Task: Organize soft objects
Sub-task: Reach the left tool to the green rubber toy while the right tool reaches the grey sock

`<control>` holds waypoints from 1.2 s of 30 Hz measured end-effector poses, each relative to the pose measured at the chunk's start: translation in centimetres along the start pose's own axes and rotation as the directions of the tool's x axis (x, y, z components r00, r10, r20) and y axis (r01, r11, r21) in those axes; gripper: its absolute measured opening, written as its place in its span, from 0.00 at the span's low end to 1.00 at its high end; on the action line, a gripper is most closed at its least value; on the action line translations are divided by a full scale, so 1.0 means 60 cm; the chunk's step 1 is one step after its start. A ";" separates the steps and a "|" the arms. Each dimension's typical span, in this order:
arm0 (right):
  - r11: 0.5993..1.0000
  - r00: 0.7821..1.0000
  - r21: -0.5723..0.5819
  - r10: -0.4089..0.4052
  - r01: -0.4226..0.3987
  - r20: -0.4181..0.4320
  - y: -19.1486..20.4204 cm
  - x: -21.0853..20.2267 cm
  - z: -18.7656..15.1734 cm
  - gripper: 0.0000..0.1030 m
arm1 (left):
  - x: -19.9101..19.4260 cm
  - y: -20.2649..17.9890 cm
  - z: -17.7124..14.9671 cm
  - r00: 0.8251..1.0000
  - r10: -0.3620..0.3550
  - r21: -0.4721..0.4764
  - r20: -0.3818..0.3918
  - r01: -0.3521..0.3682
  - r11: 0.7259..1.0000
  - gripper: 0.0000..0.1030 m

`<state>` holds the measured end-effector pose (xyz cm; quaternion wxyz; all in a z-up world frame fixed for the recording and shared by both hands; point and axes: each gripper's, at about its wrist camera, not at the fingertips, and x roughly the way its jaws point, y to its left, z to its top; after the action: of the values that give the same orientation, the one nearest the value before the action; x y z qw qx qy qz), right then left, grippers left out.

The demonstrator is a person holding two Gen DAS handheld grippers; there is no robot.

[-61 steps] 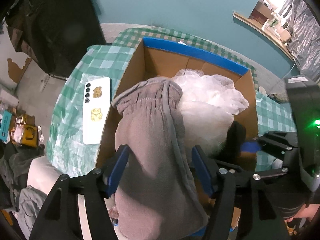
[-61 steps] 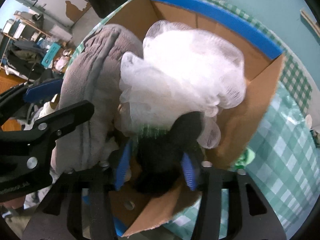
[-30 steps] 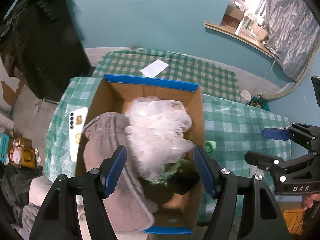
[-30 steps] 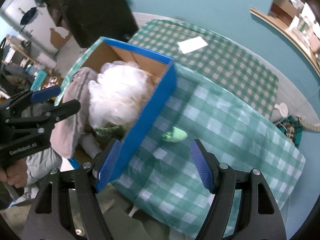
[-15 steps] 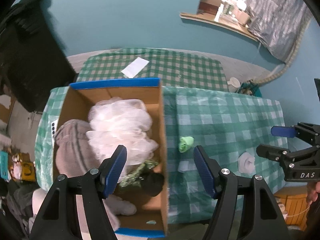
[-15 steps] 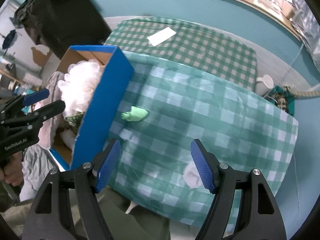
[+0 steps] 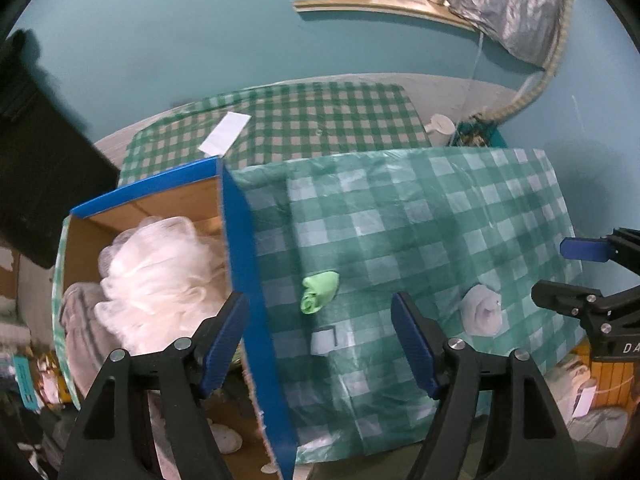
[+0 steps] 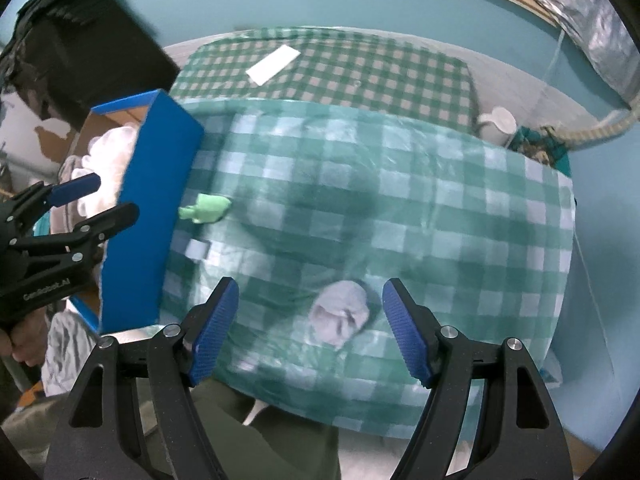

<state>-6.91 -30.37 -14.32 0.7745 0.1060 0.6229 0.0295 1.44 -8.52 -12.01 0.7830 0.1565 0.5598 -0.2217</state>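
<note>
Green-checked tablecloth [image 8: 400, 200] — teal wall [image 7: 180, 40], wooden shelf [image 7: 380, 4], blue-edged box [image 7: 240, 248]

Box [image 7: 236, 248]: matt brown cardboard, smooth blue outside
Table cover [image 8: 400, 184]: glossy checked plastic sheet, creased
Bath pouf [image 7: 160, 268]: white netting, frilly
Green roll [image 7: 319, 297]: soft cloth
White roll [image 8: 340, 317]: soft cloth
Gripper pads [image 8: 214, 330]: blue ribbed rubber

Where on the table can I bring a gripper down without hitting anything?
Free: the checked cloth between the green roll and the far right edge, and beyond the white roll. Crowded: the cardboard box, full with the white mesh puff and grey garment.
</note>
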 end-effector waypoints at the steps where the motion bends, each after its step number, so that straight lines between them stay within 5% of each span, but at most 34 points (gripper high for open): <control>1: 1.000 1.000 0.014 -0.003 0.003 -0.004 -0.009 0.003 -0.004 0.73 | 0.005 -0.005 0.001 1.000 0.002 0.009 -0.008 -0.002 1.000 0.73; 22: 0.993 0.996 0.116 -0.007 0.017 -0.090 -0.063 0.082 -0.035 0.75 | 0.123 -0.016 -0.007 0.988 -0.033 0.004 -0.148 0.034 0.999 0.73; 36: 0.994 0.993 0.105 -0.011 0.023 -0.118 -0.049 0.114 -0.028 0.75 | 0.131 -0.010 -0.018 0.991 -0.003 0.067 -0.134 0.013 0.998 0.73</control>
<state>-7.28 -31.81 -21.80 0.7302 0.1399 0.6687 -0.0042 2.42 -9.82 -19.83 0.7370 0.1954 0.6037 -0.2328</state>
